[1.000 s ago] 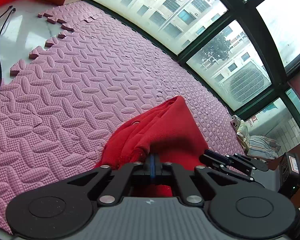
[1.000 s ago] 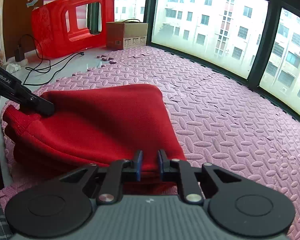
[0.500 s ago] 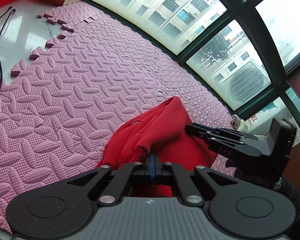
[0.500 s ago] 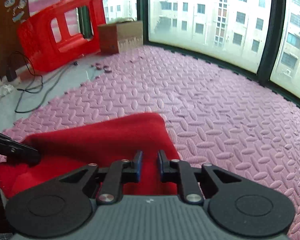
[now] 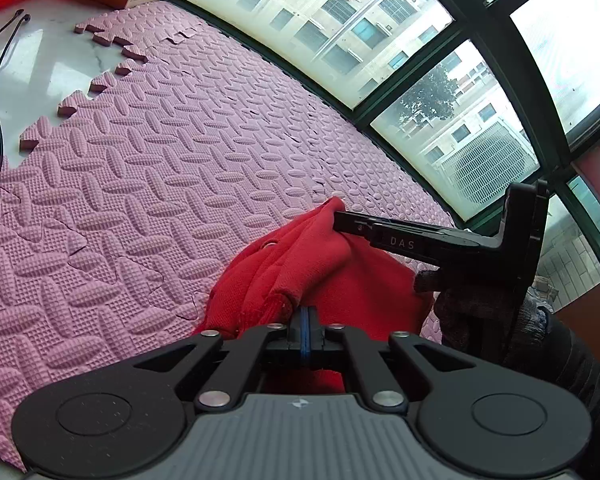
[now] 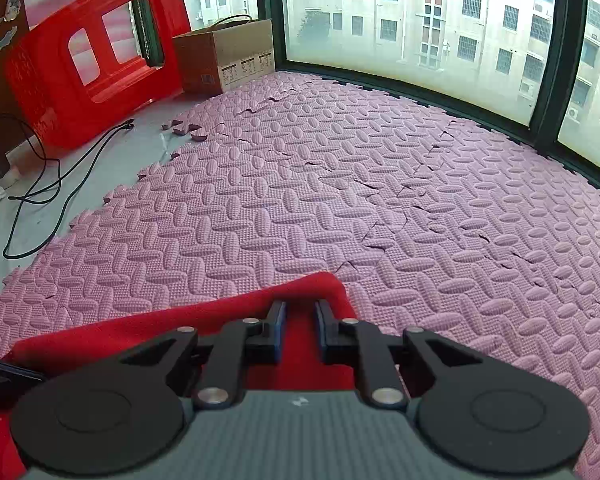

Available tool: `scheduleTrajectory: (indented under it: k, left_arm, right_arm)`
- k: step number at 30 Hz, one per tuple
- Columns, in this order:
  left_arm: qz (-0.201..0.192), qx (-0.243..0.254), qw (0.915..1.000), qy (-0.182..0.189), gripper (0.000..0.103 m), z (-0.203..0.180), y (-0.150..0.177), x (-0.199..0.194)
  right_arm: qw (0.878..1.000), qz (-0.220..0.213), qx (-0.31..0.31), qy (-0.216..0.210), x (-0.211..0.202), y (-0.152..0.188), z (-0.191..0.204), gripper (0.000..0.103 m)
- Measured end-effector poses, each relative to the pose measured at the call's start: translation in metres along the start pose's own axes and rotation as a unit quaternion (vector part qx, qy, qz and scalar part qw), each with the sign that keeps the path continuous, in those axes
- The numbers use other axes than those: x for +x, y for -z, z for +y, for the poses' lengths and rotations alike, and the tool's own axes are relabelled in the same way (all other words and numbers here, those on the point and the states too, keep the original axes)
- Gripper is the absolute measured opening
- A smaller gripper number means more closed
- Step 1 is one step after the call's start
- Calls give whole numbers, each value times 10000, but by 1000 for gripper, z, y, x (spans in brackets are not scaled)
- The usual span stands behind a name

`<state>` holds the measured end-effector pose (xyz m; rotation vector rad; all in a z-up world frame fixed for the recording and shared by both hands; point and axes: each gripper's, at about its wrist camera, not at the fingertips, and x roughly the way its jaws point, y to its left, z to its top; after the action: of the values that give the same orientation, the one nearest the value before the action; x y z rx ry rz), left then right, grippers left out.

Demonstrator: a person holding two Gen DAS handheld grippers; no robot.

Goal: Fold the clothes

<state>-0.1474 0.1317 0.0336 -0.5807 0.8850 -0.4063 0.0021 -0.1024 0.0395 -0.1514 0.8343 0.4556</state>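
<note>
A red garment (image 5: 320, 276) lies bunched on the pink foam mat (image 5: 140, 168). My left gripper (image 5: 305, 314) is shut on a fold of its near edge. In the left wrist view my right gripper (image 5: 340, 216) reaches in from the right, its tips at the garment's far raised corner. In the right wrist view my right gripper (image 6: 300, 320) is open with its jaws apart over the garment (image 6: 204, 320), close to its far edge. The left gripper's tip (image 6: 4, 372) shows at the lower left, on the cloth.
A red plastic stool (image 6: 80, 60) lies on its side beside a cardboard box (image 6: 228, 56) at the far left. A black cable (image 6: 44, 188) runs over bare floor (image 6: 108, 160). Windows (image 6: 420, 20) bound the mat's far side.
My right gripper has swung over the garment to its far corner, still open. The left gripper stays shut on the near edge. The cloth has bunched up a little.
</note>
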Motion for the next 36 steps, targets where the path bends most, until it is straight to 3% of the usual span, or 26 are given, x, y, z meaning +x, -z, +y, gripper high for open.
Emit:
scheduleTrajectory:
  k: [2,6,11,15,26,29,34,36]
  left_arm:
    - [16,3,10000,8,3,0,0,0]
    - [11,-20,10000,23,3,1,0,0]
    - [3,-1,10000,16,3,0,0,0]
    - [-27,8,10000,-87,2,4,0,-1]
    - [-72,-93,9999,-11,3,7,2,-3]
    - [-107,-44,9999,-57,3,5,4,-3]
    - [-111,91,9998,-169,3,0,8,-1]
    - [-116,100,9997,-191,3,-1,8,-1]
  right_arm:
    - [10000,-63,42,-58,-9,1,1,15]
    - [9972,-84,-294,-682,-42,9,24,15]
    - [9914,-69,-477,-1213,-42,12,55,15]
    - [9919,11,-549,-1148,-16,15,75,15]
    - [9834,17,-1101,-1445,-87,44,78,15]
    - [9779,-95,-1522,-1431,-101,65,91,15]
    - [9751,-413,-1918,-1037,-91,111,113,6]
    - [9769,-400,-1786,-1099,-94,107,109,5]
